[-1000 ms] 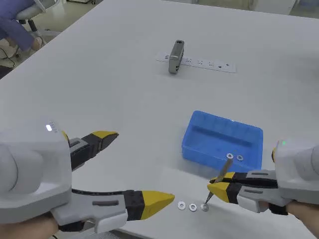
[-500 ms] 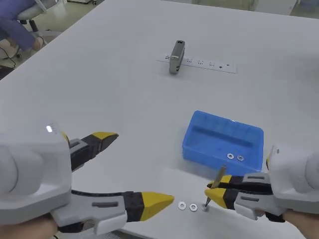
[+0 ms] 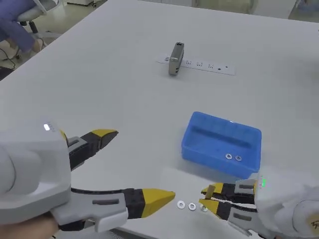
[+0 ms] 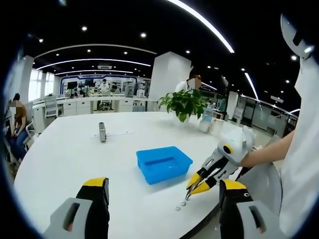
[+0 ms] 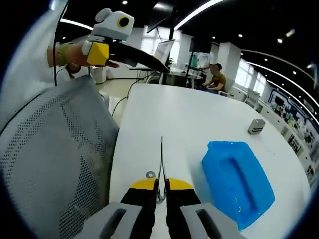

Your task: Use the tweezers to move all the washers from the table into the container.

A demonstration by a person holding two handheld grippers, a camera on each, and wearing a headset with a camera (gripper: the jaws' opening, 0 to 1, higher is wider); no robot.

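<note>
Three small metal washers (image 3: 192, 206) lie in a row on the white table, near its front edge. A blue container (image 3: 222, 130) behind them holds two more washers (image 3: 233, 157). My right gripper (image 3: 212, 195) is shut on thin metal tweezers (image 5: 161, 154), whose tips rest by the rightmost washer (image 3: 204, 208). One washer (image 5: 150, 175) sits just left of the tweezers in the right gripper view, with the container (image 5: 237, 181) to the right. My left gripper (image 3: 132, 165) stays open left of the washers, holding nothing. The left gripper view shows the right gripper (image 4: 204, 178), washers (image 4: 180, 205) and container (image 4: 163, 163).
A grey device (image 3: 175, 57) stands on a white strip at the far middle of the table (image 3: 99, 79). A mesh chair back (image 5: 50, 159) is beside the table edge in the right gripper view. People sit in the background.
My right gripper has dropped lower and drawn back toward the table's near edge, and the tweezers now lie flatter. Their tips stay by the rightmost washer. The left gripper has not moved.
</note>
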